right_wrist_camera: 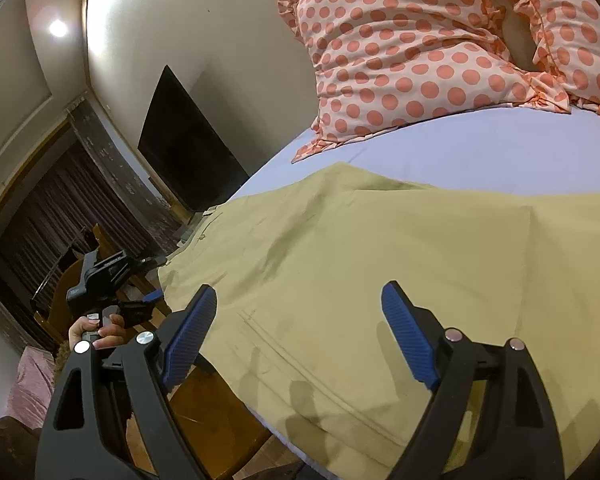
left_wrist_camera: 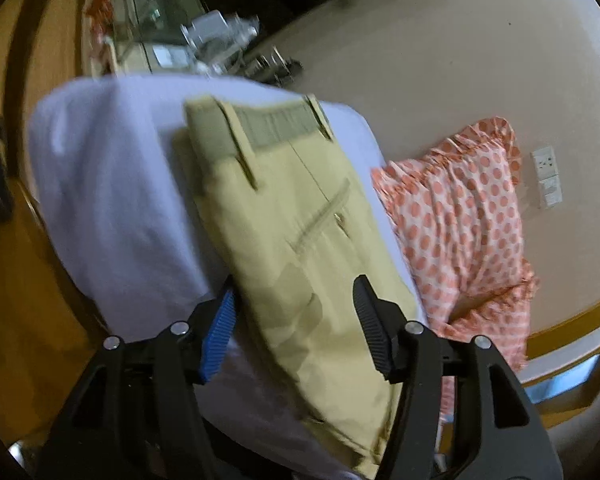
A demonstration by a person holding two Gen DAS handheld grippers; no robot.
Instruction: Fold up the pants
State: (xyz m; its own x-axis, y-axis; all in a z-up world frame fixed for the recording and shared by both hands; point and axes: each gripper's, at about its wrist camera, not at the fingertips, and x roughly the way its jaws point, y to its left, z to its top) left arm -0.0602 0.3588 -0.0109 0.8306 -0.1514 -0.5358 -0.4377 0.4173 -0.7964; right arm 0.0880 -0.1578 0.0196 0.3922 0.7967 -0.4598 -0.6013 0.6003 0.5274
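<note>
Khaki pants (left_wrist_camera: 292, 216) lie folded lengthwise on a lavender bed sheet (left_wrist_camera: 112, 184), waistband at the far end, back pocket up. My left gripper (left_wrist_camera: 296, 308) is open and empty, hovering just over the lower part of the pants. In the right wrist view the pants (right_wrist_camera: 380, 264) spread across the sheet (right_wrist_camera: 480, 156). My right gripper (right_wrist_camera: 300, 304) is open and empty above the pants near the bed edge. The left gripper (right_wrist_camera: 112, 292) shows at the left, held in a hand beside the bed.
A polka-dot pillow (left_wrist_camera: 460, 216) lies right of the pants, also in the right wrist view (right_wrist_camera: 420, 52). A wooden bed frame (right_wrist_camera: 204, 408) runs below the mattress edge. A dark TV (right_wrist_camera: 184, 148) hangs on the wall. A cluttered counter (left_wrist_camera: 220, 44) stands beyond the bed.
</note>
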